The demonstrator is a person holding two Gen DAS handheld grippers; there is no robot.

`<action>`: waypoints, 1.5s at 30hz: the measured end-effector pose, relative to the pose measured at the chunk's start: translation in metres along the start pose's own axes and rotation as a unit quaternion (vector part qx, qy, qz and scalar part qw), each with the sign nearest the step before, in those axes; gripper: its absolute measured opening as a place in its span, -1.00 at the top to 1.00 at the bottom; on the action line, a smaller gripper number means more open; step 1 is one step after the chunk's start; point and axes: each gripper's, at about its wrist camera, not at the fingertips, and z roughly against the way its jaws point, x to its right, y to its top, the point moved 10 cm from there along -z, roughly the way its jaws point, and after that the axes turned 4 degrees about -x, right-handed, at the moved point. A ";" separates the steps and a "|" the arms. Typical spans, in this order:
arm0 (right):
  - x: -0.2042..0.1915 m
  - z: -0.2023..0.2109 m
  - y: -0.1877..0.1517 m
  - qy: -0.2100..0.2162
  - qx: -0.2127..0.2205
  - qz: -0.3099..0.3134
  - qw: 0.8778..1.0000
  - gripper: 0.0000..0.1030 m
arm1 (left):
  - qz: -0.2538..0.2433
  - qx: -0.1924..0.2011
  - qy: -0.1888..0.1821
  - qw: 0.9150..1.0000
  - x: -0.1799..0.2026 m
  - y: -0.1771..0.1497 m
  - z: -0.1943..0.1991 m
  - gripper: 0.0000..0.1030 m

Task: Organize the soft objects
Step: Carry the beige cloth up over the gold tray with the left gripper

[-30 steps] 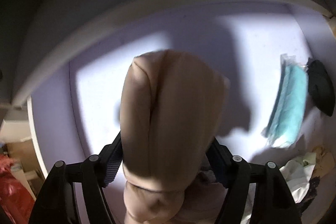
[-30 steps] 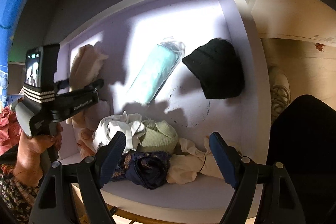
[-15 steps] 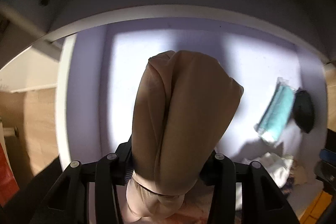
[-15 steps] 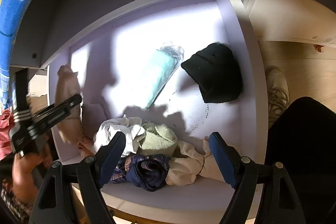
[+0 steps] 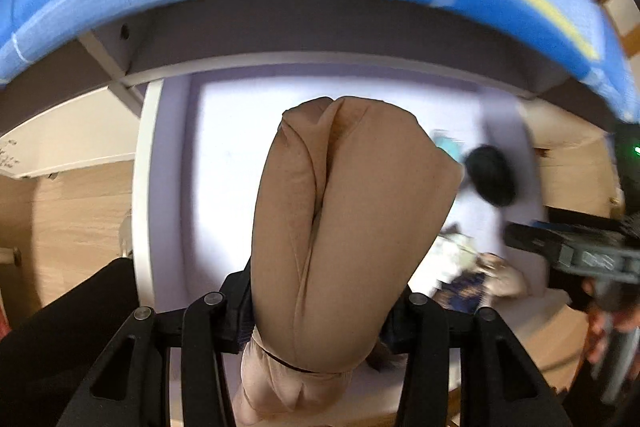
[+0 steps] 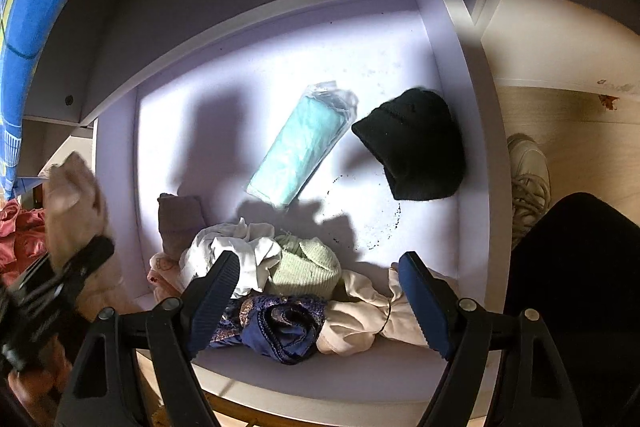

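Over the left edge of the open drawer (image 6: 476,163), our left gripper (image 5: 320,311) is clenched on a beige fabric roll (image 5: 348,227), which stands up between the jaws and blocks most of that view. The left view is motion-blurred, so contact detail at the pads is hard to read. In the right view the roll (image 6: 72,203) sits just outside the drawer's left wall.

Right gripper (image 6: 316,291) is released, jaws wide, nothing between them, hovering above the pile at the drawer's front: white cloth (image 6: 236,247), pale green knit (image 6: 308,267), navy patterned piece (image 6: 280,327), cream garment (image 6: 360,315). A mauve sock (image 6: 178,219) stands at the left end of the pile. Further back, the teal packet in clear wrap (image 6: 304,143) lies diagonal, just beside the black beanie (image 6: 416,147), apart from the pile.

Risks as we see them:
- Roll is held low, most of its bulk above the jaws; a fast swing could let it unfold or slide out.
- Setting it down near the mauve sock could knock that over or bury it.
- Right gripper closing on the pile likely snags two items at once, since they overlap.
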 end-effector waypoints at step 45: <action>-0.019 0.002 -0.019 0.040 -0.025 0.006 0.999 -0.59 | 0.028 0.151 -0.101 0.983 0.025 0.379 0.207 0.07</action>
